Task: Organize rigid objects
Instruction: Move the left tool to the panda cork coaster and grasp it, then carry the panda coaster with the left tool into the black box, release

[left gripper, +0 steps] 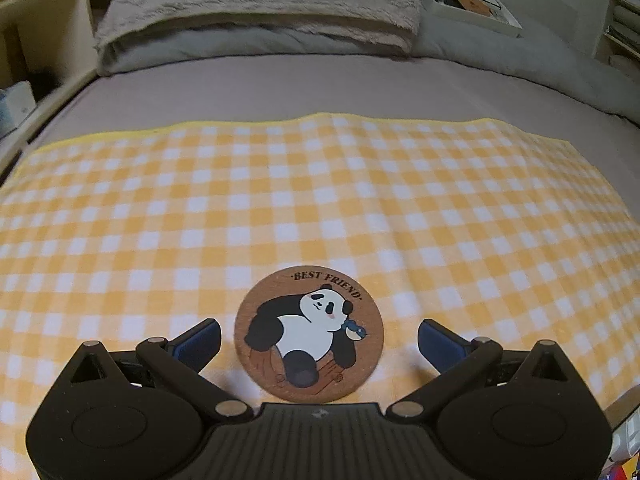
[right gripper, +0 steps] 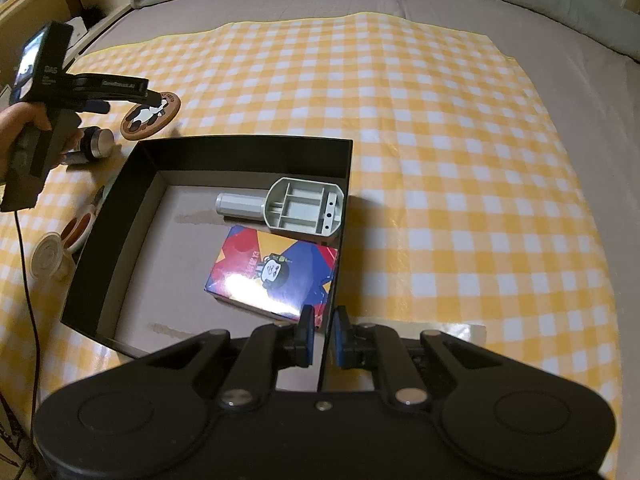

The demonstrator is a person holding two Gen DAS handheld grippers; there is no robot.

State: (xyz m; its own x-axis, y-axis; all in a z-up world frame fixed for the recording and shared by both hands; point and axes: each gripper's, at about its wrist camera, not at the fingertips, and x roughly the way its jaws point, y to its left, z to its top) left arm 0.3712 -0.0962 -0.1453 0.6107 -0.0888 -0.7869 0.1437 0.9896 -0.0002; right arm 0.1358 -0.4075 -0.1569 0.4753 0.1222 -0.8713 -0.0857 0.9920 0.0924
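A round cork coaster (left gripper: 309,334) printed with a panda lies flat on the yellow checked cloth (left gripper: 320,200). My left gripper (left gripper: 319,342) is open and hangs just over it, one blue pad on each side and neither touching. From the right wrist view, that left gripper (right gripper: 132,102) hovers above the coaster (right gripper: 150,118) at far left. My right gripper (right gripper: 324,332) is shut on the right wall of the open black box (right gripper: 120,200). Inside the box lie a grey plastic tool (right gripper: 296,208) and a colourful card box (right gripper: 276,276).
Left of the black box lie a metal cylinder (right gripper: 96,142), a brown disc (right gripper: 78,228) and a white round piece (right gripper: 48,254). A hand (right gripper: 20,128) holds the left gripper, and its cable trails down. Pillows (left gripper: 260,4) and a white tray (left gripper: 468,0) sit at the bed's head.
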